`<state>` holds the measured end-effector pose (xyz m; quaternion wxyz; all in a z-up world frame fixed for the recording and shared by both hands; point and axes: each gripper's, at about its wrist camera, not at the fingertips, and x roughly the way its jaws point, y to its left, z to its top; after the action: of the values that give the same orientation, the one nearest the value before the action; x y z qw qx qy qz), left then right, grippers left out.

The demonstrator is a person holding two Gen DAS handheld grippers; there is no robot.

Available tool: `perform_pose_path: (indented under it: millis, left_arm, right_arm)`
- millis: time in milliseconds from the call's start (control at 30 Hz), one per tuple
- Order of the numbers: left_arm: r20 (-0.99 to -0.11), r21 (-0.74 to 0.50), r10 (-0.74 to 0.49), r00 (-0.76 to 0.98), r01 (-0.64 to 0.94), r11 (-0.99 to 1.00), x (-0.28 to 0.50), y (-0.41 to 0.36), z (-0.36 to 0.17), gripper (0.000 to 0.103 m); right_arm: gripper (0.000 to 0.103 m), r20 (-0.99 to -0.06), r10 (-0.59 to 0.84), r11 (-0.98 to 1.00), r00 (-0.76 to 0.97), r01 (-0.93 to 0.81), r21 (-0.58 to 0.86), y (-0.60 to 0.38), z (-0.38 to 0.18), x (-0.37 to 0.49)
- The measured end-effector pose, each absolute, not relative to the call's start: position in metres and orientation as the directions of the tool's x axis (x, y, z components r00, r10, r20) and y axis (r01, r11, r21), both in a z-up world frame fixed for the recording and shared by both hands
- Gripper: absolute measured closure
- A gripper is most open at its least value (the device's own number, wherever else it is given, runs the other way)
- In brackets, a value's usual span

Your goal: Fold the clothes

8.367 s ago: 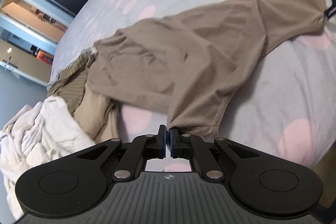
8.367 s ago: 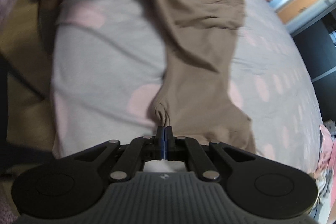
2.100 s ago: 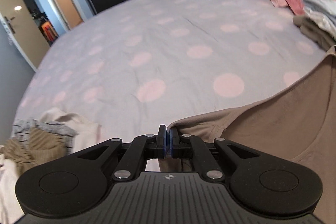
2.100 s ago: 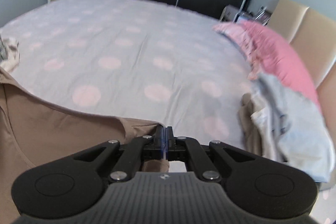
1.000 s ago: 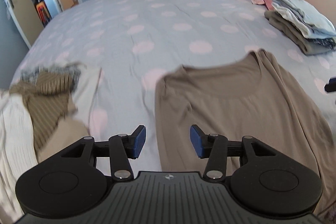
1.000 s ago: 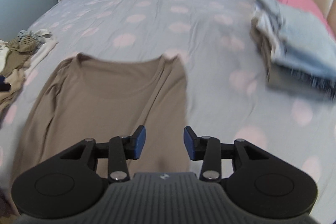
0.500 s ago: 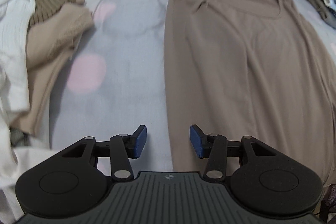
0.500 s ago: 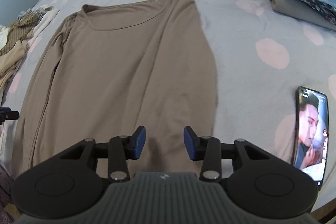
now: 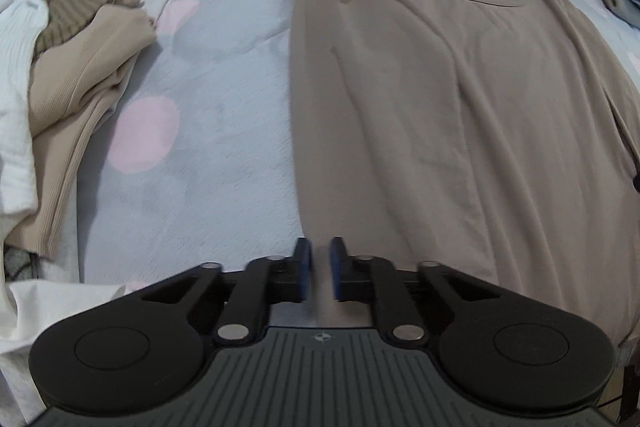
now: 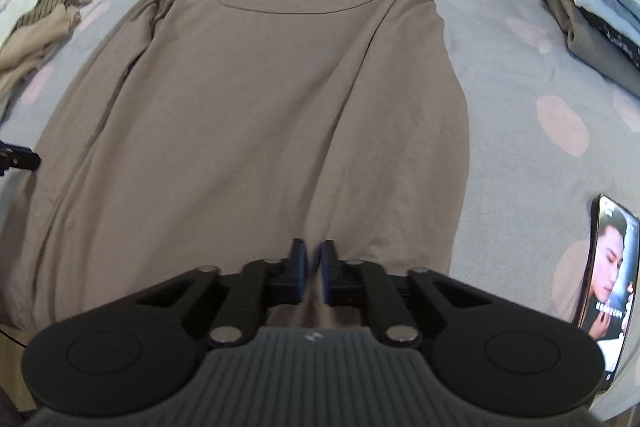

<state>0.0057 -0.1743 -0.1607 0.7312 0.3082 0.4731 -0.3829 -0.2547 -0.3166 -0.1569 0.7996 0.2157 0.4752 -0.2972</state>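
Brown shirt (image 10: 256, 115) lies spread flat on bed (image 10: 500, 99), unfolded; both hand-held grippers, left (image 9: 319, 267) and right (image 10: 313, 267), nearly closed at its near hem, a narrow gap showing, grip uncertain; unsorted heap (image 9: 68, 39) far left remains.

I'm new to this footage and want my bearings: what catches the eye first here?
A taupe long-sleeved top lies spread flat, neckline away, filling the middle of the polka-dot bedspread. A lit phone lies to its right, a folded stack sits far right, and unfolded clothes are heaped left.
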Motion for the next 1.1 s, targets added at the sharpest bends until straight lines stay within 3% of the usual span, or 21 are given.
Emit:
perform_pose_path:
  millis: [533,800,1100]
  left_arm:
    - [-0.897,0.037,-0.335,0.287,0.805,0.592,0.032,-0.17,-0.128,0.103]
    - [-0.83,0.099,-0.358,0.428,0.744,0.661,0.087,-0.179,-0.083,0.103]
    - [-0.782,0.275,-0.189,0.595,0.6,0.751,0.182,-0.185,-0.066,0.103]
  right_arm:
    - [0.101,-0.872,-0.354,0.565,0.339,0.82,0.09,-0.367,-0.117,-0.295]
    - [0.101,-0.834,-0.504,0.433,0.225,0.901,-0.019,-0.432,-0.081,-0.323]
    - [0.101,-0.82,-0.572,0.205,0.03,0.973,-0.107,-0.535,-0.071,-0.373]
